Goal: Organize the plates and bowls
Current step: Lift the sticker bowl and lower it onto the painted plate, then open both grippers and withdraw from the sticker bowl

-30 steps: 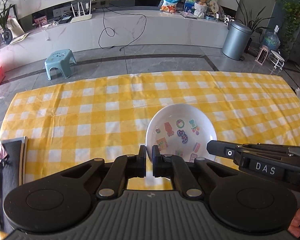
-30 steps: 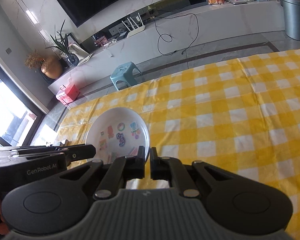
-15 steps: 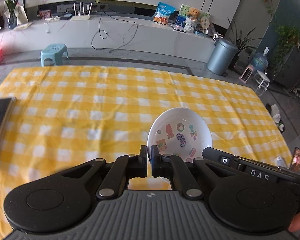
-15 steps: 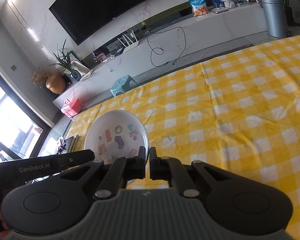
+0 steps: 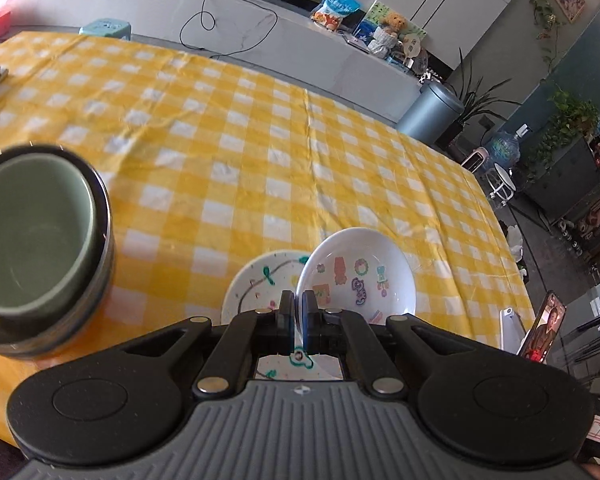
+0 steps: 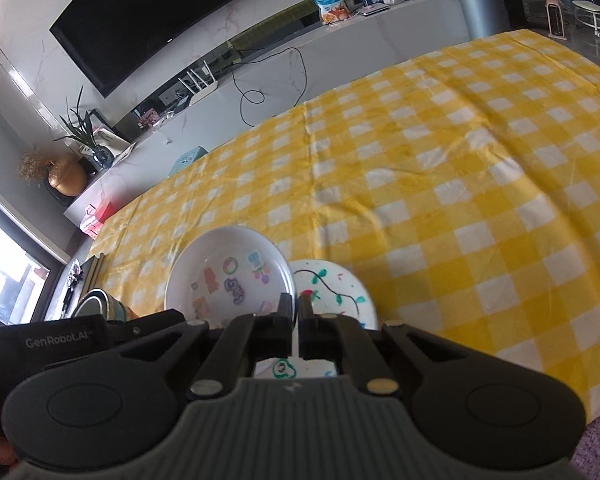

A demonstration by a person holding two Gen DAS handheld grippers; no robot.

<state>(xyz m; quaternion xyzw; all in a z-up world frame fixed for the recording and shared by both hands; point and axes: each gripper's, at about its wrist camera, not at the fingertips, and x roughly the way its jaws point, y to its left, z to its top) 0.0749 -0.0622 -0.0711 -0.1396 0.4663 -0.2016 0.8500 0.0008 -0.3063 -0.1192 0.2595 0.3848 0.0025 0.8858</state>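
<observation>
Now both grippers are clenched on the rim of the white bowl: the left gripper at about 7 o'clock, the right gripper at about 5 o'clock. The bowl hangs tilted above the painted plate on the worktop. It should be levelled, centred and lowered slowly. A second ago no plate or green bowl was visible.

Left tool and right tool side by side, jaws nearly closed
</observation>
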